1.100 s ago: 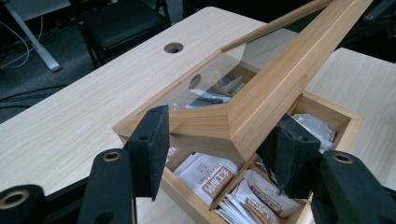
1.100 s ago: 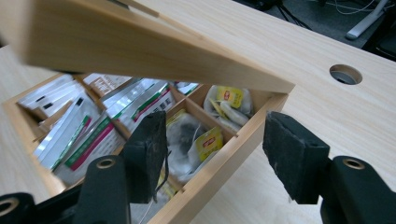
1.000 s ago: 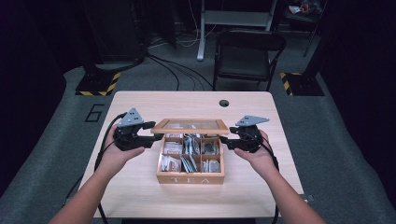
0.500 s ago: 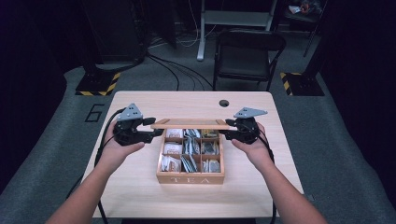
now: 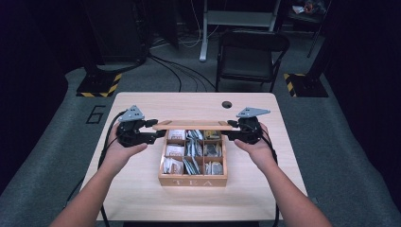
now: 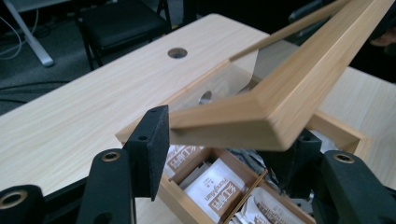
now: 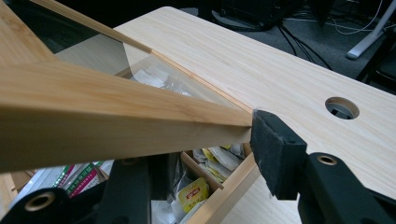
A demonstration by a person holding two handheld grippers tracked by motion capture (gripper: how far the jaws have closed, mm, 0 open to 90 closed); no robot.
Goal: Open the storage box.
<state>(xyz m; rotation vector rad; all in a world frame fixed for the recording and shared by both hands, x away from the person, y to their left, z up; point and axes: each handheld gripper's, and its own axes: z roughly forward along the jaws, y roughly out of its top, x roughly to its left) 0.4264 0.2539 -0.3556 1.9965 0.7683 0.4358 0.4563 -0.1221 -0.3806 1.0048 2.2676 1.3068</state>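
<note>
You're mid lid-swing: left gripper and right gripper each clamp a front corner of the lid, the right's jaws just tightening. It hangs half-raised over the tea box on the tabletop. Next, swing both ends evenly.

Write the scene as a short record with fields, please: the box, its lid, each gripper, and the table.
box: wooden tea box, "TEA" on its front, compartments filled with tea bags
lid: wooden frame with clear pane, raised partly over the box
left gripper: at the lid's left end; fingers beside the lid's corner; jaws have just been opening
right gripper: at the lid's right end; finger pad against the frame
table: light wood, round hole near the far edge
</note>
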